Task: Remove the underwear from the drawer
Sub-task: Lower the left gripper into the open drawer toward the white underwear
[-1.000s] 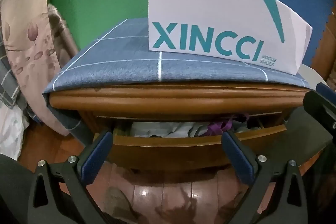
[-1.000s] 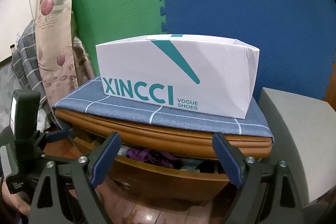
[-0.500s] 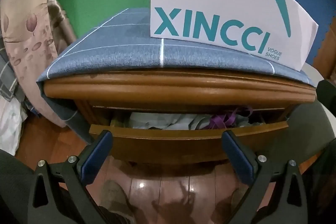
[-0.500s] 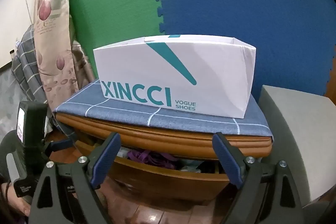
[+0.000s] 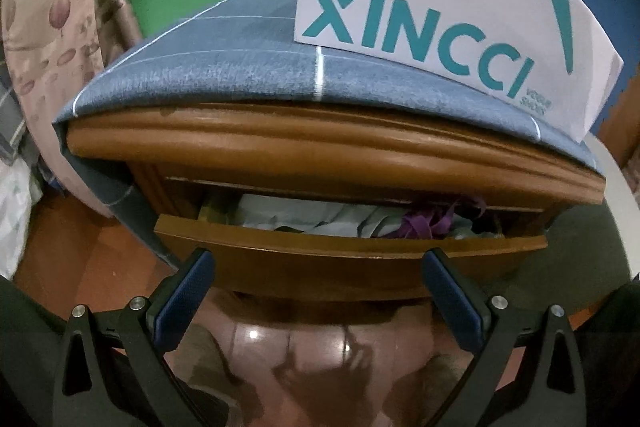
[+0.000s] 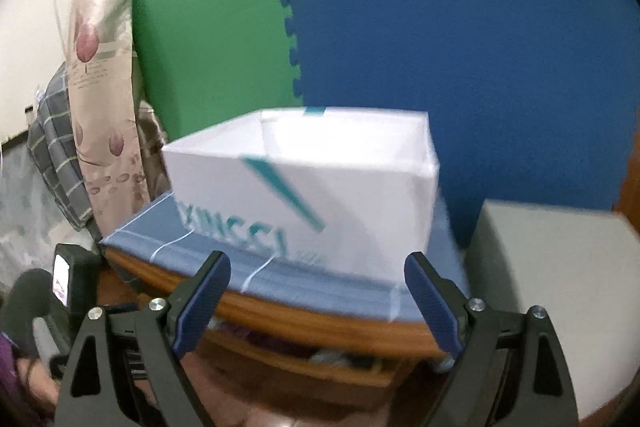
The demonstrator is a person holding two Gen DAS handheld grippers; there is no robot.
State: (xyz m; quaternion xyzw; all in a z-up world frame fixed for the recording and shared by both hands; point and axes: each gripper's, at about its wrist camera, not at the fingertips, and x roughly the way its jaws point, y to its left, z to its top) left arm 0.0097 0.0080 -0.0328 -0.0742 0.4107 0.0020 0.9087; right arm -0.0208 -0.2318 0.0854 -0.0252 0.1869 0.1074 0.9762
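Left wrist: your left tongs (image 5: 316, 279) hang open before the part-open drawer (image 5: 348, 251), purple underwear (image 5: 426, 223) inside at right, so reach in next; right wrist, blurred: right tongs (image 6: 316, 285) open, empty, facing the shoe box (image 6: 304, 187).

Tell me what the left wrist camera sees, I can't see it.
The open left tool faces a slightly open brown wooden drawer holding pale and purple clothes. A white XINCCI box sits above on blue cloth.
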